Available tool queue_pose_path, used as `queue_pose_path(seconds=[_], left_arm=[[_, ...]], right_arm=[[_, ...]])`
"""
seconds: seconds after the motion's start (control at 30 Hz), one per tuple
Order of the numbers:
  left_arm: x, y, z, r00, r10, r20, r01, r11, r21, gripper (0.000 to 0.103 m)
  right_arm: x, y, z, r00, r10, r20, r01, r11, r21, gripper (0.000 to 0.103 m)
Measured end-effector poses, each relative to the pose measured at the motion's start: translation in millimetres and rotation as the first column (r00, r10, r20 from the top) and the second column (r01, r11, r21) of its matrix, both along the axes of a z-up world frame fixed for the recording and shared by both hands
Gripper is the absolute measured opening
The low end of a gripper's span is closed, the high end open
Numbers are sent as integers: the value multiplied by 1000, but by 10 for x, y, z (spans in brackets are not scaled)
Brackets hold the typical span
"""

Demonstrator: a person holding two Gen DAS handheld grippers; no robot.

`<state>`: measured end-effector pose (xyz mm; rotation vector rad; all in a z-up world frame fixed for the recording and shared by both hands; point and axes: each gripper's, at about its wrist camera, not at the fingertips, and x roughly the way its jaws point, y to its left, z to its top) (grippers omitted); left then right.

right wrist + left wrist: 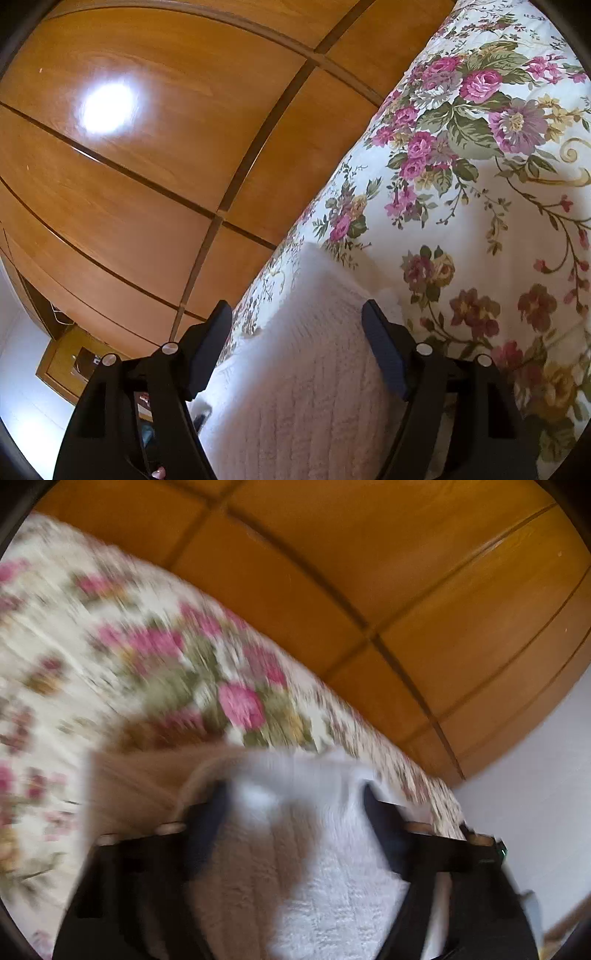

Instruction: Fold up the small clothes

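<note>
**Fluffy white garment on the floral bedspread**

On the floral bedspread (480,221), beside the glossy wooden wardrobe (147,166), lies a white ribbed fleecy garment (306,350). Right gripper (297,328) straddles it, jaws wide, nothing clamped. Left gripper (293,812) likewise spread over the blurred pile; a tan fabric (133,786) lies alongside.

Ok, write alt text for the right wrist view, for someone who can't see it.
A fluffy white cloth lies on a floral bedspread, running up between the two spread fingers of the right claw. Glossy orange wooden wardrobe panels fill the left half of the view, with a bright light glare on them.
</note>
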<state>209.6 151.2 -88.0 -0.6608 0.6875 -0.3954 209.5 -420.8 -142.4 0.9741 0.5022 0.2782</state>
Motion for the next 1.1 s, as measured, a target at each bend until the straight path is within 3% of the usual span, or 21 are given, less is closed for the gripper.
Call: queue_pose_path(seconds=[0.1,0.23,0.3,0.37,0.53,0.63,0.93,1.03,1.07,1.1], left_arm=[[-264,150,111,995,89,39,-91,993,74,87],[-538,327,33,994,106,13,-107,992,63,87],[-640,326,-12,995,99,8,-100,993,58,78],[-742,261,-22,997,83,3,-83,994,68,68],[-872,87,-5,1000,1,-6,0,994,110,64],[-903,47,-15,1000,-12,-17,14,992,124,53],[-991,60,-15,998,-49,-28,51,996,74,48],[-990,-5,-18,997,-68,-32,71,992,108,48],[-989,-34,-15,997,-74,-33,77,989,127,43],[-988,-55,-12,996,-76,-37,80,986,144,30]], right_arm=[[-132,120,151,1000,-6,-1,6,994,-111,73],[-444,295,313,1000,10,7,-7,956,-294,73],[-600,350,323,1000,3,-10,-6,934,-358,73],[-743,368,284,999,-14,-37,-2,915,-403,65],[-943,390,162,997,1,-83,-37,899,-437,48],[-1007,415,140,996,-5,-89,-37,885,-464,34],[-1117,419,184,996,15,-85,-52,888,-457,33],[-1110,445,178,994,29,-106,-76,879,-470,33],[-1096,457,167,992,31,-119,-85,876,-475,33],[-1090,467,161,992,33,-124,-89,874,-478,33]])
